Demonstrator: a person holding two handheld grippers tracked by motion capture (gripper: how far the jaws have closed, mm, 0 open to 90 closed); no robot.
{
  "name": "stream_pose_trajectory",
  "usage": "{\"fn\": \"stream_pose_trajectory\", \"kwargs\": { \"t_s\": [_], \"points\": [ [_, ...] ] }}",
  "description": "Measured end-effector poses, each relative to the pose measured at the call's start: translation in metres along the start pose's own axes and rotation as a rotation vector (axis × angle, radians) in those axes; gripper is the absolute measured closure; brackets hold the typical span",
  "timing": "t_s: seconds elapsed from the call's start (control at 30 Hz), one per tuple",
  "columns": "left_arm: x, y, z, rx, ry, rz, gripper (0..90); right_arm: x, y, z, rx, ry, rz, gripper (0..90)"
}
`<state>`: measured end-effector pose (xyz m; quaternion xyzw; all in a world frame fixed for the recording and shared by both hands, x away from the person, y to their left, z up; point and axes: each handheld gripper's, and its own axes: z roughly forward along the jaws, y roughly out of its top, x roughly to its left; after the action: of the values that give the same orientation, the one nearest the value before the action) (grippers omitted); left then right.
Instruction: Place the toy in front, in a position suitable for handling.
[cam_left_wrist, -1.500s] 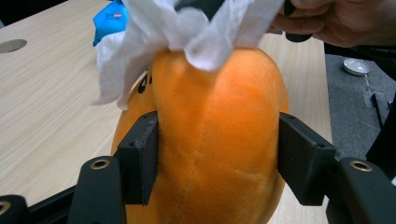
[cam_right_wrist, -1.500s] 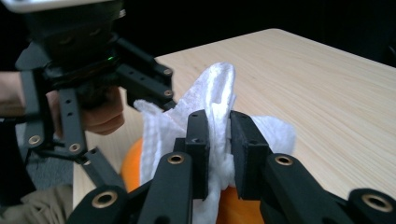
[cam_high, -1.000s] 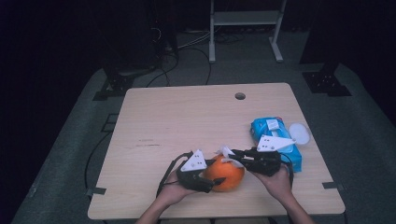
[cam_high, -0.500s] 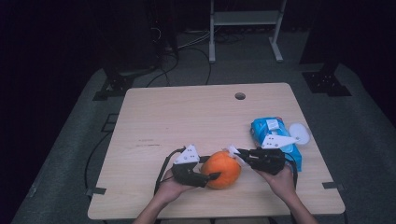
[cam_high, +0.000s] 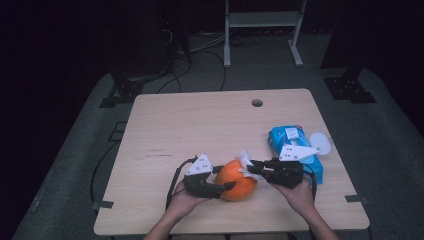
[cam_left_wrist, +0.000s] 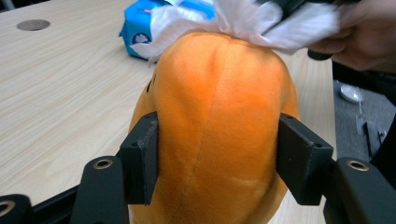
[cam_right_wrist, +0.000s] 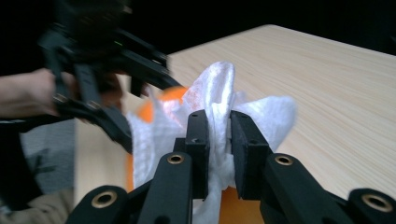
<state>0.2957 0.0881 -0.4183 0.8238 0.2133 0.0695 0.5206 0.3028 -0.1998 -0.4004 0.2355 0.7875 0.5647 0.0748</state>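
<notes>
An orange plush toy (cam_high: 236, 179) lies near the table's front edge. My left gripper (cam_high: 224, 178) comes at it from the left. Its jaws have just been closing with the toy between them, and in the left gripper view both pads (cam_left_wrist: 142, 158) press into the plush (cam_left_wrist: 219, 107); the left gripper (cam_left_wrist: 217, 158) is shut on it. My right gripper (cam_high: 250, 169) comes from the right, shut on a crumpled white wipe (cam_high: 245, 161). The wipe (cam_right_wrist: 219, 93) is pinched between the right gripper's (cam_right_wrist: 219, 140) jaws and rests on the toy's top (cam_right_wrist: 163, 100).
A blue pack of wipes (cam_high: 295, 142) lies just behind the right hand, with a white round lid (cam_high: 320, 142) beside it near the table's right edge. A small round hole (cam_high: 257, 103) sits at the far side of the wooden table (cam_high: 200, 125). Dark floor and cables surround it.
The left gripper has edged slightly to the left against the toy. The right gripper keeps the wipe on the toy's top, almost where it was.
</notes>
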Motion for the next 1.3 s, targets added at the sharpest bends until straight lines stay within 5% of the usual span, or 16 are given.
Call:
{"fn": "stream_pose_trajectory", "kwargs": {
  "t_s": [0.1,0.37,0.63,0.77,0.83,0.93,1.17,1.3],
  "points": [
    [-0.001,0.000,0.001,-0.007,0.006,-0.007,38.5,-0.005,-0.003,-0.003,0.002,-0.016,0.015,77.4],
    [0.001,0.001,0.000,-0.002,0.027,-0.035,38.5,0.021,0.009,0.006,-0.015,0.045,-0.075,77.4],
    [0.002,0.000,0.001,-0.011,0.032,-0.059,37.7,0.003,0.002,0.001,0.000,-0.013,-0.040,77.4],
    [0.003,-0.001,0.003,-0.012,0.023,-0.067,35.2,0.011,0.005,0.003,-0.009,-0.001,-0.059,77.4],
    [0.001,0.000,0.005,-0.011,0.022,-0.058,34.2,0.021,0.009,0.006,-0.013,0.036,-0.075,77.3],
    [-0.005,0.001,0.005,0.005,0.030,-0.019,34.8,0.030,0.013,0.011,0.002,0.027,-0.118,77.4],
    [-0.010,0.003,0.007,0.009,-0.023,0.030,33.1,0.001,0.004,0.001,-0.006,-0.031,-0.033,77.4],
    [-0.010,0.003,0.009,0.001,-0.003,0.019,32.4,-0.001,0.001,-0.001,-0.006,-0.041,-0.021,77.4]
  ]
}}
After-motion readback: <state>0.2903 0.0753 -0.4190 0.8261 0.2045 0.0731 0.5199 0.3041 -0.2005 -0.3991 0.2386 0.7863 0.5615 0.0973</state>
